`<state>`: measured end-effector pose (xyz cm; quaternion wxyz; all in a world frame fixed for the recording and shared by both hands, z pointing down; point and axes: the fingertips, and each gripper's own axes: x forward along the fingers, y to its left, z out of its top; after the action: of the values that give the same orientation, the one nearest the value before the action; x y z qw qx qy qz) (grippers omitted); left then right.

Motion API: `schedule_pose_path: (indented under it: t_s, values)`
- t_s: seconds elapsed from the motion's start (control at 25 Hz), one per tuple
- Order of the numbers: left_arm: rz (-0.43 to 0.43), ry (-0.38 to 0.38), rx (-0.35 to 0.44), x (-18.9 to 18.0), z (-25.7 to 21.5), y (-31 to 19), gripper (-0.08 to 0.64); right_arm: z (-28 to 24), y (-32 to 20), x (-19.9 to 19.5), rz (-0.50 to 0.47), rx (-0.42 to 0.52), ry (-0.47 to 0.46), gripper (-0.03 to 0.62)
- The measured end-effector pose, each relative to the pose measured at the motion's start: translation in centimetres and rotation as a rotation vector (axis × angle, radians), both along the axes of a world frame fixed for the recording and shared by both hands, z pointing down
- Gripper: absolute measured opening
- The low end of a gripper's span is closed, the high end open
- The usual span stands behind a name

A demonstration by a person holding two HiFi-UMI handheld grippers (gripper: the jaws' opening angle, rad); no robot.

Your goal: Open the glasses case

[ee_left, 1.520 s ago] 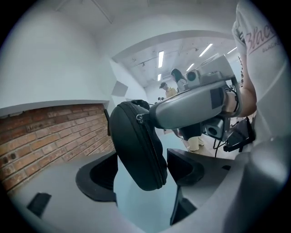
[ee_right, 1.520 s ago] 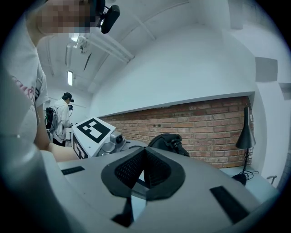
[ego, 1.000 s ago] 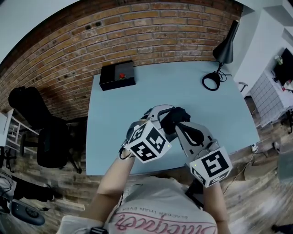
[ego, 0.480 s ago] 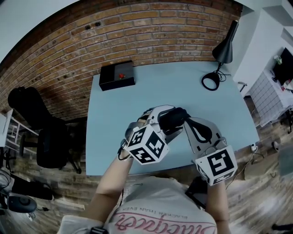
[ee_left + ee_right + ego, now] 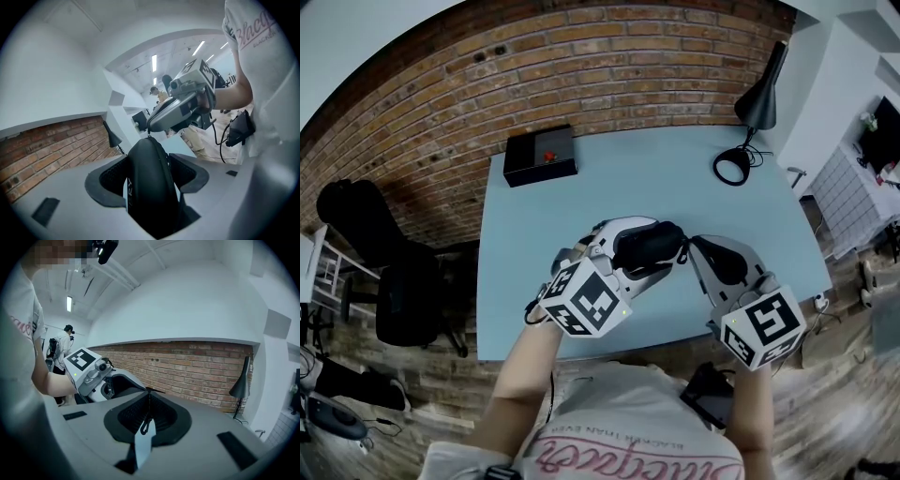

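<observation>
Glasses case (image 5: 645, 246): black, zipped shell, sits between the jaws of the left gripper (image 5: 656, 251) over the near half of the counter (image 5: 581, 197). In the left gripper view the case (image 5: 147, 187) stands on edge, rounded end pointing away, and fills the gap. The jaws of the left gripper (image 5: 149, 174) have just been closing and now bear on both its flanks, so they stand wide but clamped on it.

Right gripper (image 5: 694, 246) comes in from the right, nose against the far end of the case. Seen from the left gripper view, its tip meets the top of the case at the zip line. In its own view the jaws of the right gripper (image 5: 147, 414) are together, with the zipper pull (image 5: 145, 427), a small black loop, caught in the seam between them.

Surroundings: black box (image 5: 541, 155) with a red button at the counter's far left corner, well apart from the case. Black desk lamp (image 5: 757, 103) at the far right, its ring base on the counter. Brick wall (image 5: 487, 84) behind. Dark office chair (image 5: 394, 281) left of the counter. The marker cubes of both grippers cover the near edge of the counter in the head view. Another person (image 5: 61, 350) stands in the background of the right gripper view.
</observation>
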<state>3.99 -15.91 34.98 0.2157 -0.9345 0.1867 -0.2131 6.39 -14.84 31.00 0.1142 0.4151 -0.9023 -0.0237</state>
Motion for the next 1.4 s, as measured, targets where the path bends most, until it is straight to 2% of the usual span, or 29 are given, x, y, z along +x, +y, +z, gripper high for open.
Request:
schedule_pose_path:
  t_s: [0.08, 0.2, 0.32, 0.4, 0.52, 0.6, 0.8, 0.88, 0.96, 1.08, 1.16, 1.24, 1.4]
  values:
    - [-0.016, -0.006, -0.001, 0.1, 0.1, -0.1, 0.296, -0.4, 0.4, -0.4, -0.024, -0.013, -0.046, 0.02]
    - [-0.085, -0.047, 0.043, 0.2, 0.5, -0.8, 0.298, -1.2, 1.0, -1.4, -0.051, -0.071, -0.185, 0.018]
    - [-0.173, -0.07, 0.058, 0.3, 1.1, -1.9, 0.298, -2.0, 0.9, -1.7, -0.004, -0.11, -0.326, 0.018]
    - [-0.223, -0.057, 0.051, 0.3, 1.2, -2.5, 0.324, -2.5, 0.7, -1.4, 0.037, -0.128, -0.422, 0.018]
    - [-0.247, -0.03, 0.039, 0.7, 1.3, -2.7, 0.328, -3.0, 0.8, -1.3, 0.038, -0.144, -0.502, 0.018]
    - [-0.222, -0.026, 0.036, 1.2, 1.5, -2.4, 0.328, -3.0, 1.2, -1.7, 0.003, -0.151, -0.492, 0.018]
    - [-0.156, -0.031, 0.017, 1.7, 1.8, -1.6, 0.328, -2.6, 2.0, -2.4, -0.049, -0.146, -0.386, 0.018]
    - [-0.154, -0.033, 0.011, 1.5, 1.7, -1.6, 0.295, -2.5, 2.1, -2.3, -0.044, -0.128, -0.34, 0.018]
    - [-0.17, -0.057, 0.036, 1.2, 1.8, -1.8, 0.277, -2.4, 2.1, -2.2, -0.029, -0.089, -0.238, 0.018]
    - [-0.179, -0.114, 0.095, 0.8, 2.0, -2.0, 0.259, -2.2, 2.2, -2.3, -0.012, -0.019, -0.026, 0.02]
    - [-0.163, -0.137, 0.12, 0.7, 2.0, -1.8, 0.256, -2.1, 2.3, -2.2, -0.014, -0.004, 0.043, 0.02]
    - [-0.128, -0.142, 0.133, 0.7, 1.9, -1.5, 0.255, -2.3, 2.1, -1.8, -0.018, -0.016, 0.025, 0.021]
    - [-0.045, -0.106, 0.144, 0.9, 0.9, -0.3, 0.256, -2.6, 1.1, 0.3, -0.008, -0.071, -0.08, 0.02]
